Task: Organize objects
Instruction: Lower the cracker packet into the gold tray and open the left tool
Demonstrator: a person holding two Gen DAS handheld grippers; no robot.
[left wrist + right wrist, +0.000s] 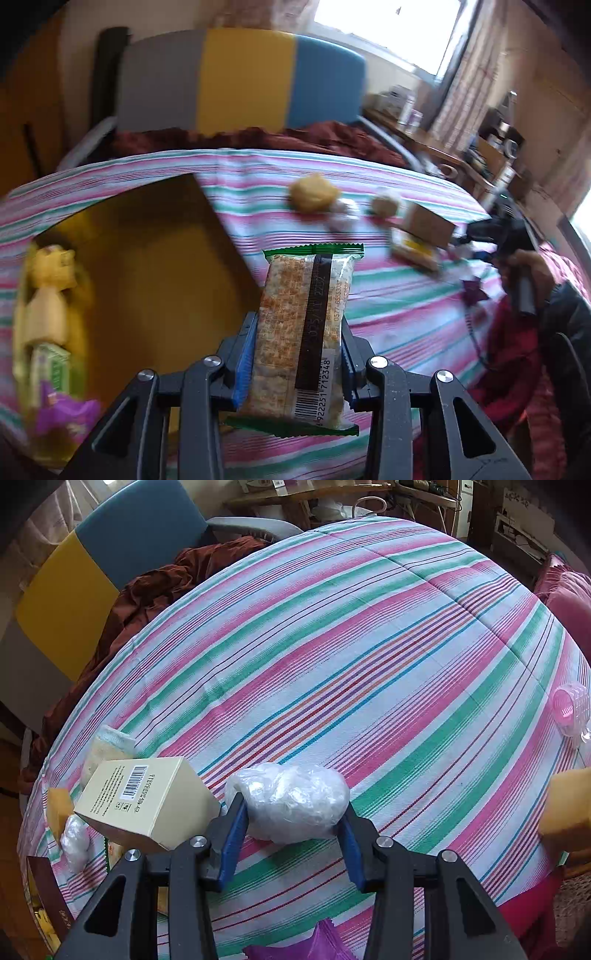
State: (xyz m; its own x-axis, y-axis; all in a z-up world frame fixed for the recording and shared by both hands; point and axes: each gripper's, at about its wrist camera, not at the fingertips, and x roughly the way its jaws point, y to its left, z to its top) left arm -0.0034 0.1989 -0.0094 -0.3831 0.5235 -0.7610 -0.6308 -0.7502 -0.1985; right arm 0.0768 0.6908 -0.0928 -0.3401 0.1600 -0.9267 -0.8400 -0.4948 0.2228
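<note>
My left gripper is shut on a green-edged clear snack bar packet and holds it upright above the striped cloth, just right of an open yellow-brown cardboard box. The box holds a yellow toy, a green packet and a purple wrapper along its left side. My right gripper has its jaws around a crumpled clear plastic ball lying on the cloth; both pads touch its sides.
On the striped cloth lie a cream barcode carton, a small plastic ball, yellow sponges, a pink roller and a purple wrapper. A colour-block chair stands behind.
</note>
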